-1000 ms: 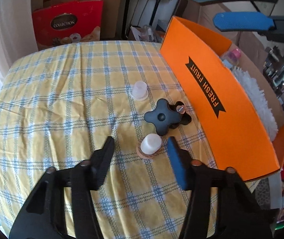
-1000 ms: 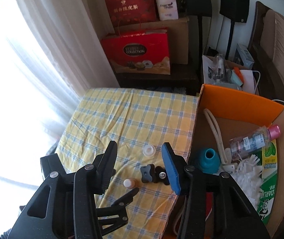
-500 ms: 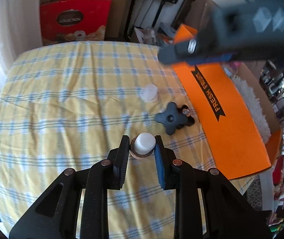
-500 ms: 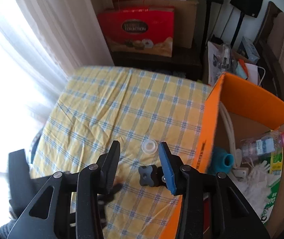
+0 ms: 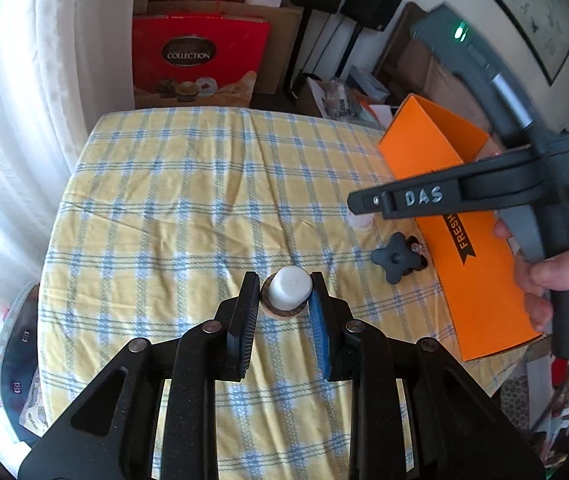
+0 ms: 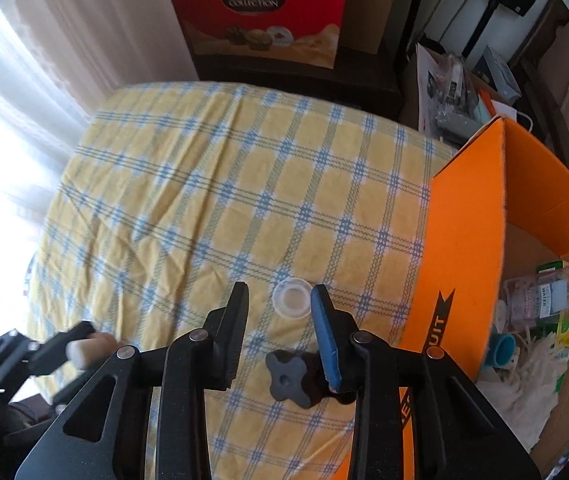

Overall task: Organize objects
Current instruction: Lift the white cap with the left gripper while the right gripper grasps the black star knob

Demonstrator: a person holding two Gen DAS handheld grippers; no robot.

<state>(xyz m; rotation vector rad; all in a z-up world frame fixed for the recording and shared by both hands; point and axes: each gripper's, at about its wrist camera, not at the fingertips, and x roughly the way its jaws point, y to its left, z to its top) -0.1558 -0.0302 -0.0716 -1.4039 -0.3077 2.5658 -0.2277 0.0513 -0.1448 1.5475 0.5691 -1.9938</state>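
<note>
Orange cardboard box [image 5: 472, 264] lettered "FRESH" is standing along the checked tablecloth's [image 5: 188, 216] right edge. Left gripper [image 5: 284, 296] is clenching a white-capped small bottle [image 5: 289, 289]; right gripper [image 6: 280, 300], marked "DAS", has been closing, gripping nothing, over a clear plastic cap [image 6: 293, 297].

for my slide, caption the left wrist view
Left claw grips a white-capped bottle over the checked tablecloth.

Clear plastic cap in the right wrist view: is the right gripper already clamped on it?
No. The clear cap lies on the tablecloth between the right gripper fingers, with a gap showing on both sides.
</note>
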